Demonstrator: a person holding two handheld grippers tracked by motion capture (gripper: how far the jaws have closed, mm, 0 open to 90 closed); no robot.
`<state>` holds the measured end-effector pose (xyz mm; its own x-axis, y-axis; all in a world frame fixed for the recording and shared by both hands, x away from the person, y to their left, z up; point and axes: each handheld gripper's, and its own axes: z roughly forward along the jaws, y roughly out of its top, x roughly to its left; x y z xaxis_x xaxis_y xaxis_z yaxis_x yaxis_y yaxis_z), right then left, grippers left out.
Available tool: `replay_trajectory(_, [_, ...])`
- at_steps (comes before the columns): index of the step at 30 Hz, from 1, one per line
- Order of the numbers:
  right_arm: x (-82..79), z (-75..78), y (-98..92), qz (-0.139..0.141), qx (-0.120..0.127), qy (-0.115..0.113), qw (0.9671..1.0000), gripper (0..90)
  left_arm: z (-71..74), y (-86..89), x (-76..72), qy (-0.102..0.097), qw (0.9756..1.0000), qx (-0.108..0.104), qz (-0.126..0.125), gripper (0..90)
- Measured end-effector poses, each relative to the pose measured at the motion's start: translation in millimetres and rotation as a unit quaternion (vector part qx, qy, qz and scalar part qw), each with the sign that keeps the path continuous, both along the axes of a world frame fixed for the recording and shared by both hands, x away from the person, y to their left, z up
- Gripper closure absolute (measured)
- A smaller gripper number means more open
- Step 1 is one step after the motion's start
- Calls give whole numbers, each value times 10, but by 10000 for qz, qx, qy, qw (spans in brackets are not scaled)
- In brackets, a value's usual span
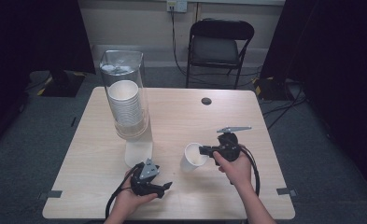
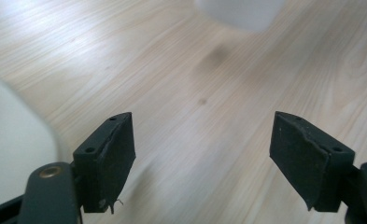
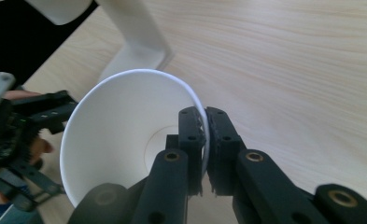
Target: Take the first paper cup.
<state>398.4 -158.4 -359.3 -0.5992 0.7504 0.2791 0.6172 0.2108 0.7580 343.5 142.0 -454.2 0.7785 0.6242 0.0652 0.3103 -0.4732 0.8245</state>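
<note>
The right gripper (image 3: 204, 140) has its jaws clamped on the rim of a white paper cup (image 3: 120, 135), one jaw inside and one outside the wall; the cup is tilted and holds nothing. The left gripper (image 2: 202, 158) has its jaws apart over bare table (image 2: 172, 84) with nothing between them. Well beyond both pairs of jaws stands a clear dispenser (image 1: 125, 88) holding a stack of nested cups (image 1: 125, 100) on its white stand (image 1: 138, 151)

paper cup (image 2: 239, 11) blurred and cut off at top edge, dispenser base (image 2: 13, 140) cropped at left
</note>
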Motion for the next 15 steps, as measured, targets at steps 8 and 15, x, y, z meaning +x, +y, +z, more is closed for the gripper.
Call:
replay_trajectory(8, [107,2,-266,-433,-279,-12,9987,857,-52,285,13,119,9996,-68,264,223])
replay_trajectory(15, [186,-32,-346,-740,-420,-40,9964,855,-36,448,25,164,9990,107,396,224])
